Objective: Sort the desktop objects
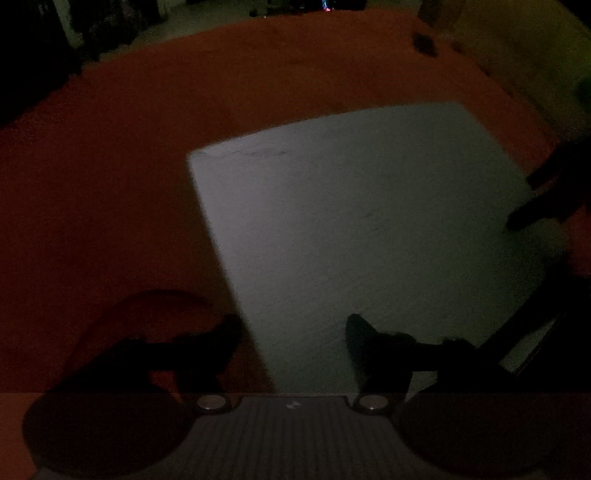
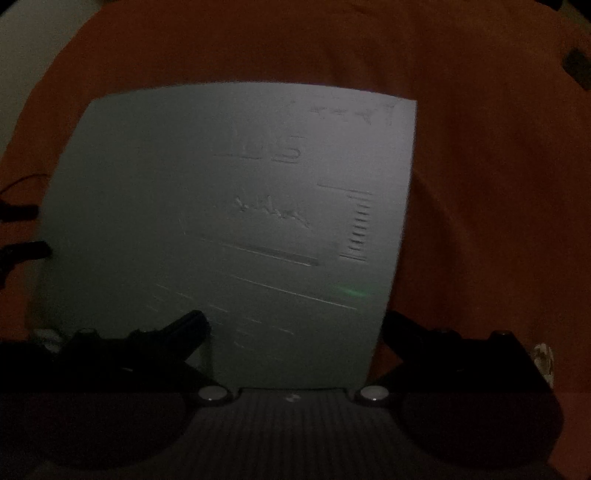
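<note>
The light is very dim. A white sheet of paper [image 1: 369, 221] lies flat on an orange tablecloth [image 1: 110, 166]. My left gripper [image 1: 291, 328] points steeply down over the sheet's left edge, one finger over the cloth and one over the paper, jaws open with nothing pinched. In the right wrist view the paper [image 2: 221, 203] shows faint printed marks. My right gripper [image 2: 295, 321] straddles its right edge, also open. The right gripper's dark fingers [image 1: 535, 206] reach in over the sheet's far side. The left gripper's fingers [image 2: 26, 251] show at the left rim.
A small dark object [image 1: 424, 42] lies on the cloth near the far corner, seen again as a dark block [image 2: 578, 68]. A pale wall or surface [image 1: 517, 55] rises at the far right. The table's far edge [image 1: 221, 26] borders dark floor. A small patterned item [image 2: 543, 360] sits beside my right gripper.
</note>
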